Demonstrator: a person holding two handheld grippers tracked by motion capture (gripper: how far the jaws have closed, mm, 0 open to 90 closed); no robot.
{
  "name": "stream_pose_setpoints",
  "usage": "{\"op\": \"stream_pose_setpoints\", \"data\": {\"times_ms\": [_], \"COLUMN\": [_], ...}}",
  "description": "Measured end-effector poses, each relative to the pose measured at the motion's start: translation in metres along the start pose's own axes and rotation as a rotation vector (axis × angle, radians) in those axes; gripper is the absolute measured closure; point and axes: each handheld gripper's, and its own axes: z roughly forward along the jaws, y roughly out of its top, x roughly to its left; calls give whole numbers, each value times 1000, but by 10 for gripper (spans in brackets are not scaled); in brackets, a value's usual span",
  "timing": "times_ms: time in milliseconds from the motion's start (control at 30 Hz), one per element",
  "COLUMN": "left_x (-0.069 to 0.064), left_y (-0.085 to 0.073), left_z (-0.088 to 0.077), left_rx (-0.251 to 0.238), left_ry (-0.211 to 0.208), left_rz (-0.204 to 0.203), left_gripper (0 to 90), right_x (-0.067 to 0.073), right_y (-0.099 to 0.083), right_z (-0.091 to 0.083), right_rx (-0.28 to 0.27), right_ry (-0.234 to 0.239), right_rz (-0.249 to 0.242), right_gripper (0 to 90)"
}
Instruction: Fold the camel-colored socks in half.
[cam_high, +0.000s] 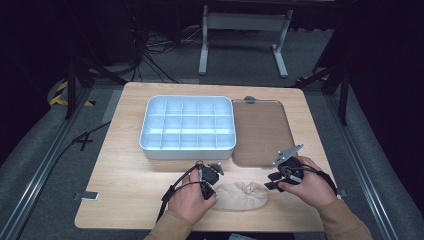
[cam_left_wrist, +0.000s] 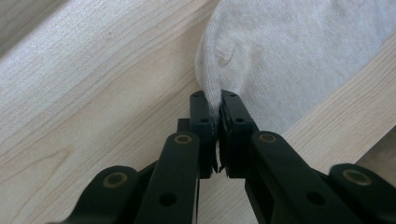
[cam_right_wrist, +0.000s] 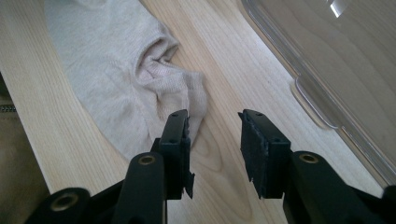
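Wooden table (cam_high: 130, 165): left jaws pinch sock (cam_left_wrist: 299, 51) edge; right jaws apart, sock beside.

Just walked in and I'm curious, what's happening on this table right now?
A person is working on a beige sock at the near edge of a wooden table. The left hand-held gripper is pinched shut on one end of the sock. The right hand-held gripper stands open by its other end, holding nothing. A divided white tray and its clear lid lie beyond, untouched.
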Motion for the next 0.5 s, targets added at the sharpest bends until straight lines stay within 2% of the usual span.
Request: {"op": "stream_pose_setpoints", "data": {"times_ms": [67,233,333,500], "left_x": [2,7,10,15], "left_y": [0,-4,-6,-9], "left_z": [-2,-12,-18,-27], "left_rx": [1,-18,-12,-9], "left_ry": [-10,-34,-39,-22], "left_rz": [-7,-32,-37,-51], "left_gripper": [857,856,856,856], "right_x": [4,17,23,37], "right_y": [2,10,13,19], "right_z": [3,10,11,17], "right_rx": [-7,-36,-56,-88], "right_ry": [0,42,64,73], "right_rz": [-8,-18,-26,-75], "right_gripper": [669,873,891,891]}}
